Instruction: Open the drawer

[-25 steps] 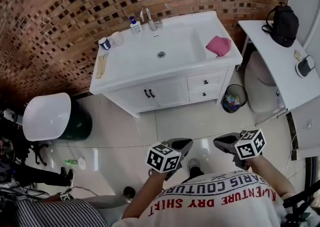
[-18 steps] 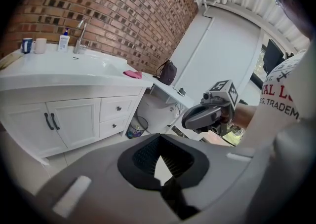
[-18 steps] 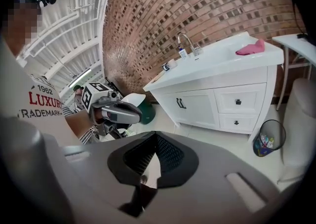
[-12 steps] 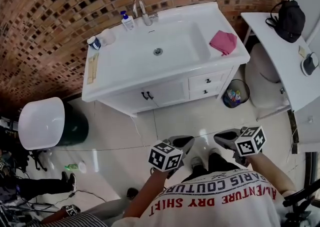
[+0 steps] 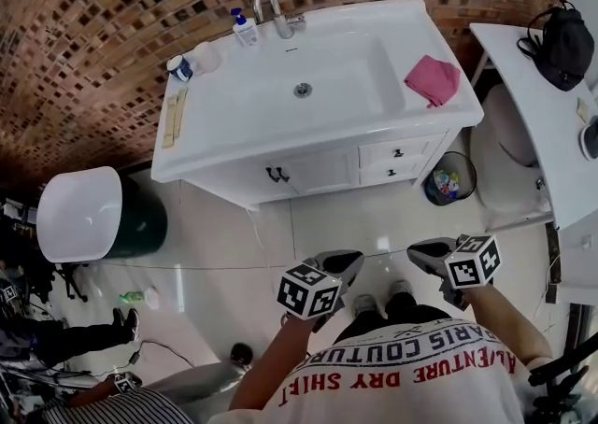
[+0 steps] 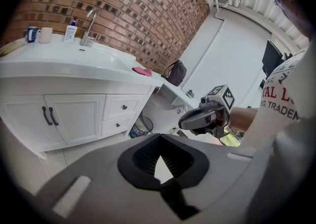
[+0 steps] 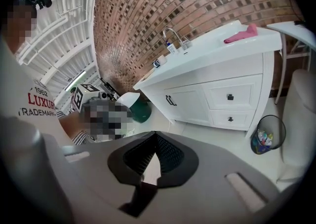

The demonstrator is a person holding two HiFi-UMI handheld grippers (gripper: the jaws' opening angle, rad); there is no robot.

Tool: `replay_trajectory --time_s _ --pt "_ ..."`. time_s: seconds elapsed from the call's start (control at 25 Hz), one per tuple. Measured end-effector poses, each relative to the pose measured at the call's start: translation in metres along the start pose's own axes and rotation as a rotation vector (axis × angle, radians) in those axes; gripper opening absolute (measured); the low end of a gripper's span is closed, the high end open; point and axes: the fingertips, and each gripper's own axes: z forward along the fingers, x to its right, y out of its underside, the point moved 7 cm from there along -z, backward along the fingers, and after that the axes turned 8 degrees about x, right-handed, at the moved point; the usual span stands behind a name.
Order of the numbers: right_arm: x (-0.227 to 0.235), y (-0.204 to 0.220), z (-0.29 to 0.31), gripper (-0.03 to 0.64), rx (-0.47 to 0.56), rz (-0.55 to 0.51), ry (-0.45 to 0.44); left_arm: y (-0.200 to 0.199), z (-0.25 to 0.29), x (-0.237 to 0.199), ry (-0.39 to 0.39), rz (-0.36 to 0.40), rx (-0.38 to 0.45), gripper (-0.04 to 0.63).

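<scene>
Two closed, empty tools: your left hand-held gripper [image 5: 344, 265] and right hand-held gripper [image 5: 422, 254] hung well apart from the upper drawer [image 5: 418, 148] under the sink [image 5: 318, 72]. Approach step, I'd say; next you needed one's jaws opened onto its knob [image 5: 398, 153].

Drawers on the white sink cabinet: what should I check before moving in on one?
1. Upper white drawer closed, dark knob showing: ok.
2. Way to it unblocked; black mesh waste bin stands beside the white sink cabinet's end: ok.
3. Left tongs open for the knob: not ok, shut, empty.
4. Right tongs open: not ok, shut, empty.
5. Tongs near the knob: not ok, well short of the cabinet.
6. Drawer slides freely: cannot tell.
</scene>
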Motion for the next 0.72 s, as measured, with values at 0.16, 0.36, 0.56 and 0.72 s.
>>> replay_trajectory --time_s 0.16,0.36,0.56,0.72 --pt "0.031 0.014 0.014 0.008 0.0 -0.016 0.001 0.014 0.029 -0.01 0.0 0.018 0.01 -0.017" --pt "0.086 0.053 0.053 0.008 0.007 -0.044 -0.017 0.06 0.087 -0.043 0.016 0.042 -0.002 -0.017" --pt "0.159 0.103 0.109 0.041 -0.007 -0.076 -0.051 0.111 0.149 -0.114 -0.018 0.023 0.025 -0.017" --pt "0.228 0.138 0.149 0.088 0.003 -0.09 -0.031 0.154 0.199 -0.157 -0.016 0.032 0.043 -0.017"
